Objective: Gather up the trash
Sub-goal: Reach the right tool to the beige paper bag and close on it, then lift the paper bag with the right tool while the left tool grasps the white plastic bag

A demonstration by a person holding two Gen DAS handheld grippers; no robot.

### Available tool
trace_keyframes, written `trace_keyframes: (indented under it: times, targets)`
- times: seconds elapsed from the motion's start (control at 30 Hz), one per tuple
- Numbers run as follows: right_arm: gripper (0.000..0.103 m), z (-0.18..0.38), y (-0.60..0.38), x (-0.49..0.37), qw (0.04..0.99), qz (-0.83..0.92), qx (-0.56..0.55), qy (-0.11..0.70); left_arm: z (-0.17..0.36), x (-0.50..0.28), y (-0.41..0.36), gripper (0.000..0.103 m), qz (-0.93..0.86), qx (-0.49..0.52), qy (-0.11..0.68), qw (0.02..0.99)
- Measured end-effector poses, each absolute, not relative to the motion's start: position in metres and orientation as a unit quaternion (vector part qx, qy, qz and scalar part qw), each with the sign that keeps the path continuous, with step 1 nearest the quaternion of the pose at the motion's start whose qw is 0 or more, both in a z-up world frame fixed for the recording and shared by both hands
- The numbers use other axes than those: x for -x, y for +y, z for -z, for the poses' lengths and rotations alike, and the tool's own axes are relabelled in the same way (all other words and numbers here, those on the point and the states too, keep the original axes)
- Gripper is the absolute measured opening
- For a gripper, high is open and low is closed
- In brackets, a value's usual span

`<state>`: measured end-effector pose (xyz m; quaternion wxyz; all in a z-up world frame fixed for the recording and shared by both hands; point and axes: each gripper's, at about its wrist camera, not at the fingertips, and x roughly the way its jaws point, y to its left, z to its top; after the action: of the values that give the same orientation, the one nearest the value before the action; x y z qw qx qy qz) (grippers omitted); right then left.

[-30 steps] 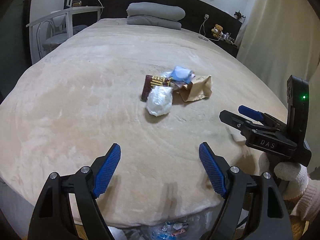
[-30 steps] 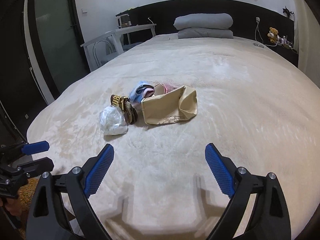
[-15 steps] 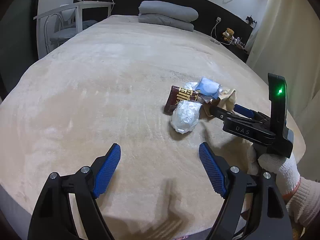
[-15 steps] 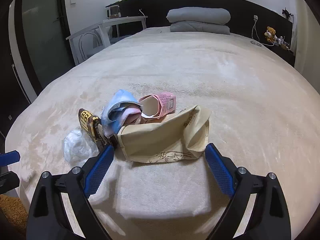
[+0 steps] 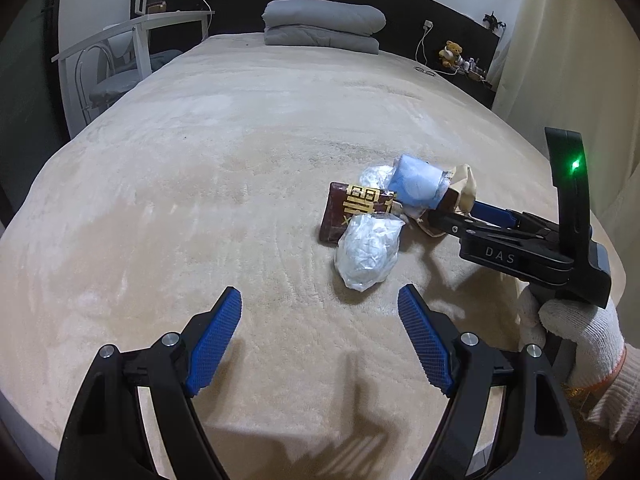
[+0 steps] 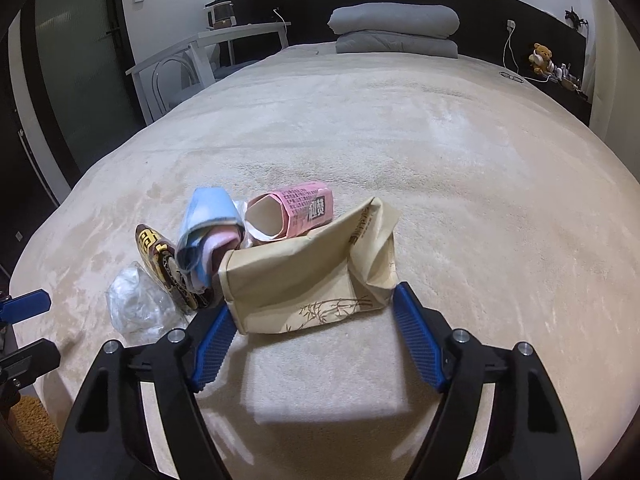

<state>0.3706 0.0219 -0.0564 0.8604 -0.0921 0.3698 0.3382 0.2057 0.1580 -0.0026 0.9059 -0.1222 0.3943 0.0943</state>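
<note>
**A:** Bedroom, dim light. Big beige blanket over the bed, grey folded duvet up by the dark headboard, white desk off to one side. Nothing on the blanket except one little heap of trash close to the near edge.

**B:** Biggest piece in that heap?

**A:** Tan paper bag, lying on its side, long axis running crosswise to the right gripper. Sits dead between those two blue pads, a corner at each one. Jaws closing right now, bag between them, no visible squeeze on the paper yet, so not calling it a grip.

**B:** And behind the bag?

**A:** Pink carton, open end facing the camera, leaning on the bag's top edge. Blue-and-pink cloth wad just beside it, then a brown-and-gold wrapper standing on edge, then a crumpled clear plastic bag nearest the bed's edge.

**B:** Left side doing anything?

**A:** Left gripper hovering over bare blanket, jaws apart, nothing in them. Clear plastic bag just ahead and slightly off toward the right pad. So nearest for that one, probably.

**B:** Risk?

**A:** Guessing the carton tips off once the bag lifts. Floppy paper too, could fold instead of holding.
</note>
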Motion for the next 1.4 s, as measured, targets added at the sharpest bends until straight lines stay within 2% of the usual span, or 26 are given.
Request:
trace_keyframes:
  times: [0.03,0.07,0.6,0.63,0.67,0.73,1.2,1.23,1.3,1.33,1.4]
  targets:
    - [0.042,0.056,0.02,-0.37,0.861,-0.338,0.093,0.369,0.003,-0.209,0.156,0.079,-0.092,0.12,0.397,0.905]
    - [0.03,0.055,0.019,-0.37,0.861,-0.335,0.098,0.37,0.003,-0.211,0.154,0.079,-0.091,0.117,0.399,0.905]
    - [0.032,0.056,-0.013,-0.398,0.846,-0.347,0.034,0.404,0.024,-0.255,0.141,0.079,-0.087,0.069,0.433,0.894]
    - [0.028,0.056,-0.012,-0.399,0.845,-0.347,0.033,0.405,0.024,-0.257,0.14,0.079,-0.087,0.066,0.433,0.895]
    - [0.015,0.054,-0.013,-0.399,0.845,-0.35,0.032,0.404,0.025,-0.259,0.14,0.079,-0.086,0.063,0.434,0.895]
    - [0.006,0.05,-0.014,-0.398,0.848,-0.349,0.028,0.399,0.026,-0.263,0.139,0.079,-0.084,0.057,0.434,0.895]
    - [0.005,0.022,-0.056,-0.377,0.859,-0.356,0.011,0.367,0.028,-0.28,0.13,0.079,-0.08,0.052,0.437,0.894]
    - [0.005,0.02,-0.06,-0.375,0.86,-0.356,0.008,0.366,0.029,-0.28,0.13,0.073,-0.083,0.053,0.438,0.894]
    - [0.005,0.018,-0.07,-0.373,0.861,-0.355,0.004,0.364,0.03,-0.284,0.127,0.053,-0.082,0.048,0.444,0.891]
    - [0.005,0.018,-0.075,-0.372,0.861,-0.354,0.0,0.365,0.03,-0.286,0.126,0.046,-0.088,0.044,0.445,0.89]
    - [0.005,0.016,-0.085,-0.37,0.86,-0.353,-0.006,0.368,0.03,-0.286,0.126,0.046,-0.091,0.048,0.444,0.89]
